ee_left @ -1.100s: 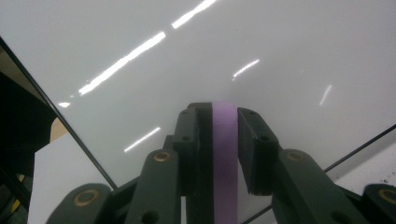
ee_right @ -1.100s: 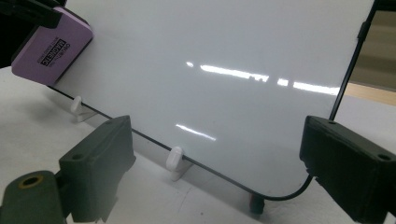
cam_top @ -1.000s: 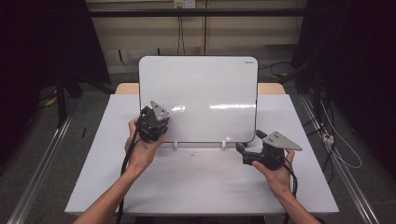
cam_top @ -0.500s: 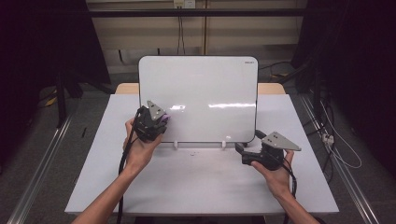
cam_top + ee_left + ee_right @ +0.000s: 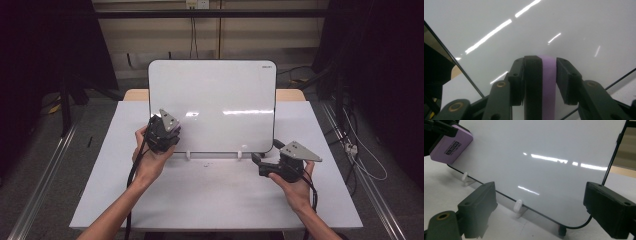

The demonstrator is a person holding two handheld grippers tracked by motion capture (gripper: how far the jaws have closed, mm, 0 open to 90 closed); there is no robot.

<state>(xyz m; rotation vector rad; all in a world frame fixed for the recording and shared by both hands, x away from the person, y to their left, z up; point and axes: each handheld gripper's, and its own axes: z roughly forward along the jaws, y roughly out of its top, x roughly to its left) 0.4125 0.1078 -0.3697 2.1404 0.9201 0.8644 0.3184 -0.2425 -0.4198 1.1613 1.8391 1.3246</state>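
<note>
The high view shows a whiteboard point(image 5: 212, 105) standing nearly upright on small white feet point(image 5: 188, 155) on a white table point(image 5: 215, 195). The left gripper point(image 5: 167, 131) is held against the board's lower left part, and the right gripper point(image 5: 260, 162) rests low on the table just before the board's lower right corner, pointing left along its bottom edge. From above, what the left gripper carries is hidden by its own body.

The left gripper view fills that gap: a purple eraser point(image 5: 548, 85) stands edge-on between the two black jaws, its far end against the glossy board point(image 5: 574, 30). The jaws have just been opening; a thin gap shows beside the eraser on the right, so whether the pads press on it cannot be told.

The right gripper view shows its own jaws spread wide with nothing between them, the board's bottom edge and one foot point(image 5: 517, 206) seen through the gap. Far off at upper left it catches the eraser's point(image 5: 450, 145) printed purple side flat against the board point(image 5: 544, 147).
</note>
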